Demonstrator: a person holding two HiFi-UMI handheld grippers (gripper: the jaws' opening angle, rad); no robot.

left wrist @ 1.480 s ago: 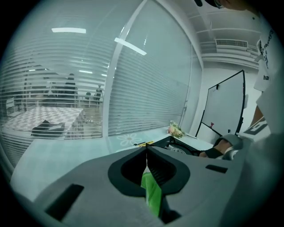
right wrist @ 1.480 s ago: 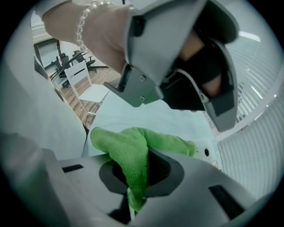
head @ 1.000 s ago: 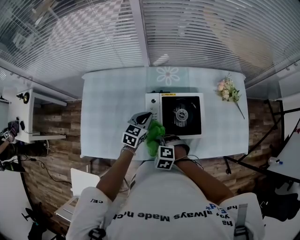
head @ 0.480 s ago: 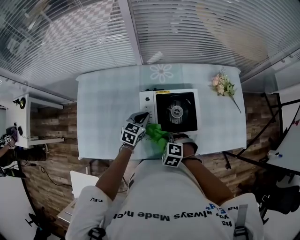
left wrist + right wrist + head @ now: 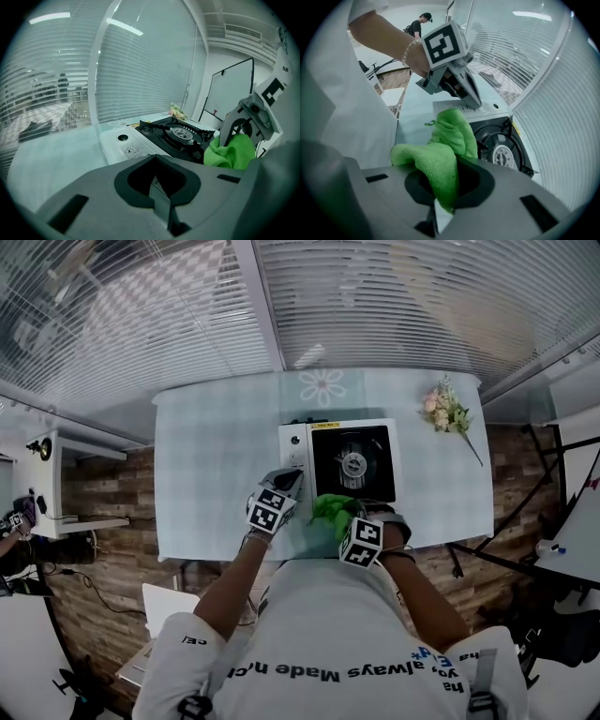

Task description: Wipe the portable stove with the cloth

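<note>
The stove [image 5: 295,454] sits mid-table [image 5: 211,465], its white control panel on the person's left and its black burner top on the right. The right tool [image 5: 343,521] is clamped on the green cloth [image 5: 330,508]. In the right gripper view, a thick fold of cloth [image 5: 446,157] runs down between the jaws and the rest bunches out ahead of them. The bunch is at the stove's near edge, and no view settles whether it is already touching the metal. The left tool [image 5: 288,480] has its jaws pressed together on nothing. Its tip is at the stove's near left corner, by the control panel.

The step in hand looks like the start of a wiping pass. To do it well, the right tool should probably come in low, so that the loose bunch of cloth meets the surface and not the hard jaw tips. It should then drag in long, overlapping strokes from the near edge across the top. The burner [image 5: 502,154] and its raised supports could snag the pile, so working around them seems safer than pushing straight over. The stove looks light enough to slide, so the left tool would do well to bear down on that corner as a brace. The grip should stay firm, or the cloth may pull out under friction.
</note>
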